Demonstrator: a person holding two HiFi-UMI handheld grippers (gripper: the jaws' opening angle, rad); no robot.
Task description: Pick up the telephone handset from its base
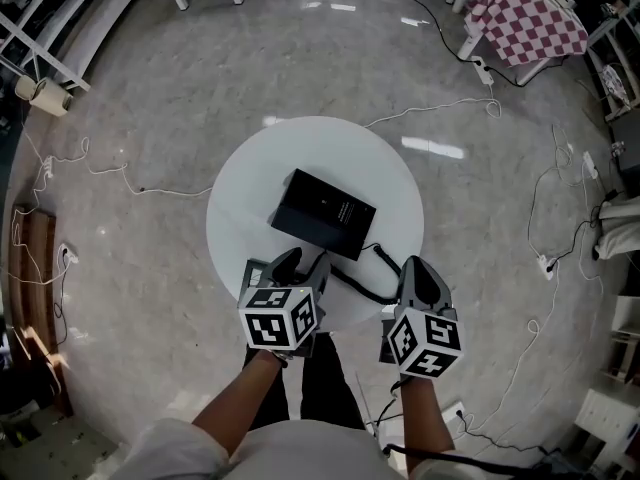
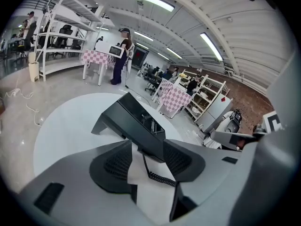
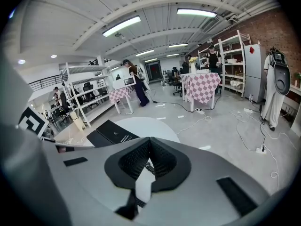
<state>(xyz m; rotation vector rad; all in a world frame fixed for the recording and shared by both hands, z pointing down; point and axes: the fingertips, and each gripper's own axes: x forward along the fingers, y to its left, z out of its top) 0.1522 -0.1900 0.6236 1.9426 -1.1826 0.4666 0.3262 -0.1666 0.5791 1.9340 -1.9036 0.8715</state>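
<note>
While my left gripper (image 2: 146,146) stands wide open and empty, the coiled cord (image 2: 159,177) lies below its tips and the telephone (image 2: 138,119) sits just ahead, handset (image 1: 290,200) unlifted; I should straddle it squarely. My right gripper (image 3: 149,143) is closed, holding nothing.

Black desk phone, handset down on its base, white round table (image 1: 240,193).
The base (image 1: 323,213) is a flat black wedge with small white print on top. It sits near the table's middle, turned at an angle to the near edge. The telephone handset (image 3: 97,137) shows as a separate dark strip along the base's left side. Its seam is hard to make out from the head view. A coiled black cord (image 2: 160,178) leaves the base's near end and lies on the tabletop, running toward the near rim.
</note>
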